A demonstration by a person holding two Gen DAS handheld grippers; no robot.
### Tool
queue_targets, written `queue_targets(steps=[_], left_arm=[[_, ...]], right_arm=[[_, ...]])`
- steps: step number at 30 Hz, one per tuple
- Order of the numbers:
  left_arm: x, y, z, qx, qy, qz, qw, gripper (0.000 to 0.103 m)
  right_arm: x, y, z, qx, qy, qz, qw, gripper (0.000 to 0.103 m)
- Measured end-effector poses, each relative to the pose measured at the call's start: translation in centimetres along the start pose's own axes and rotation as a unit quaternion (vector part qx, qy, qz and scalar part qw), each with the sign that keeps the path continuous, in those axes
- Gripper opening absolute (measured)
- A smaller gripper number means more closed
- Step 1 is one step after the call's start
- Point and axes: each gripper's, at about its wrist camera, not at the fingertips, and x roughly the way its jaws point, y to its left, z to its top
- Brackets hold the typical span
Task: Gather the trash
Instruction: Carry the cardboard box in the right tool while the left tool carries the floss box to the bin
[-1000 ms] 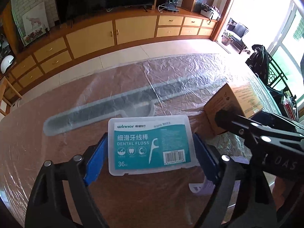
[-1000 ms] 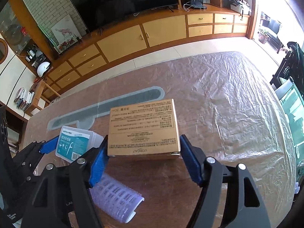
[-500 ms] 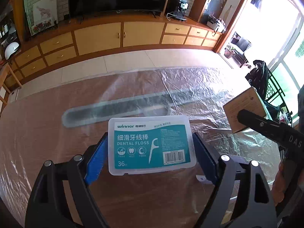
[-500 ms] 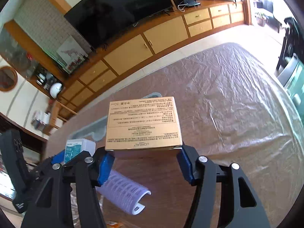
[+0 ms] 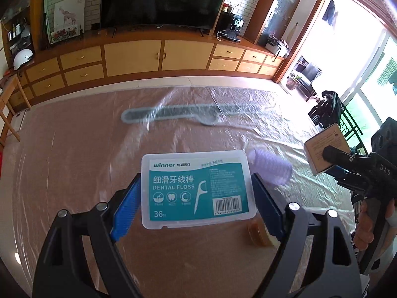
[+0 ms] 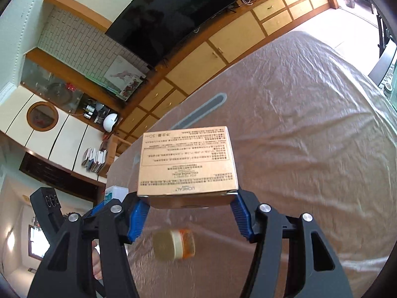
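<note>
My left gripper (image 5: 196,196) is shut on a clear dental floss box (image 5: 196,188) with a teal label, held above the table. My right gripper (image 6: 188,208) is shut on a tan cardboard box (image 6: 187,164) and holds it up off the table; box (image 5: 322,149) and gripper also show at the right edge of the left wrist view. A lilac ribbed roller (image 5: 270,166) lies on the table just beyond the floss box. A small amber jar with a gold lid (image 6: 173,245) lies on its side below the cardboard box, and shows in the left wrist view (image 5: 259,233).
The table (image 6: 310,124) is covered in wrinkled clear plastic film. A long grey mat (image 5: 171,114) lies across its far part. Beyond are wooden cabinets (image 5: 134,57) with a television, and chairs (image 5: 330,109) at the right edge.
Both grippers have lifted higher with their boxes. The right gripper has swung away to the right and tilted. The amber jar has come into view below.
</note>
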Motion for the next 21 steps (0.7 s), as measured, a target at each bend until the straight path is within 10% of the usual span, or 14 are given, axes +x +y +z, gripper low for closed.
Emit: queue_targets(steps=[21], left_arm=[[-8.0,-2.4,-11.9,-0.020,-0.015,0.000,0.9997,0.085]], right_arm=[[-6.3,2.3,-12.1,-0.054,0.080,0.050,0.994,0.058]])
